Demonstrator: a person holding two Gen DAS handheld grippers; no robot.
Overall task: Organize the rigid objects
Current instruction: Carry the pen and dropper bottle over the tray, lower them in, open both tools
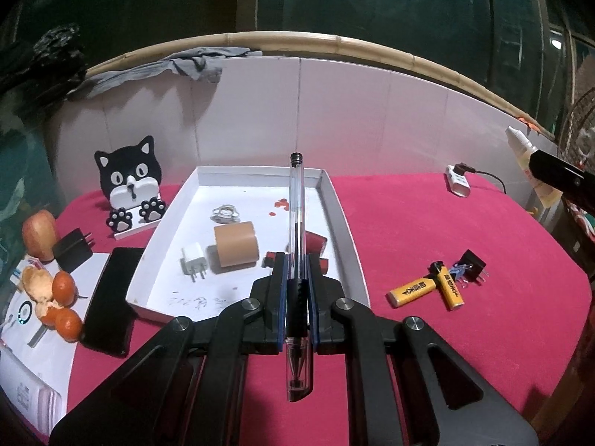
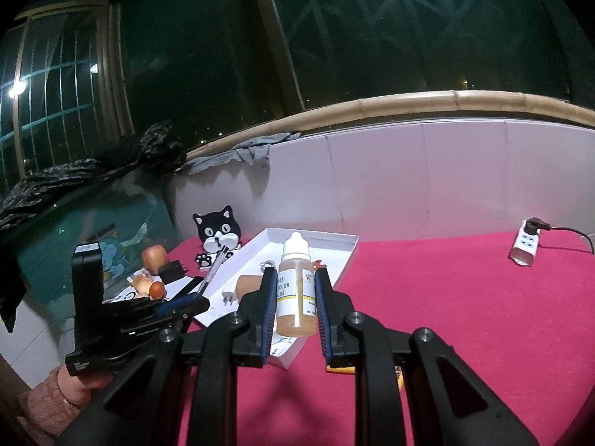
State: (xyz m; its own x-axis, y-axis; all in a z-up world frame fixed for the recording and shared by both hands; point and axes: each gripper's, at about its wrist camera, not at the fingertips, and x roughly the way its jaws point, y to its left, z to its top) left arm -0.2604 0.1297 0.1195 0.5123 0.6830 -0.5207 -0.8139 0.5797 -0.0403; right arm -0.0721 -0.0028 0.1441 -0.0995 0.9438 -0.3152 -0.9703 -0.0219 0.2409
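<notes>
**Two grippers, each loaded, over the red table**

Left wrist view: white tray (image 1: pixel 340 219) holds a tape roll (image 1: pixel 236 247) and charger (image 1: pixel 193 262); two yellow lighters (image 1: pixel 427 290) lie well apart (right). Left gripper (image 1: pixel 297 290) clamps a clear pen (image 1: pixel 296 223).

Right wrist view: right gripper (image 2: pixel 295 297) pinches a dropper bottle (image 2: pixel 295 286) above the tray's (image 2: pixel 334 260) near corner.

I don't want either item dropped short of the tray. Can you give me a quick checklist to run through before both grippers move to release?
1. Left gripper shut on the pen: ok.
2. Right gripper shut on the dropper bottle: ok.
3. Bottle upright, cap on: ok.
4. White tray has bare floor: ok.
5. Pen over the tray: cannot tell.
6. Two yellow lighters remain outside the tray: not ok.
</notes>
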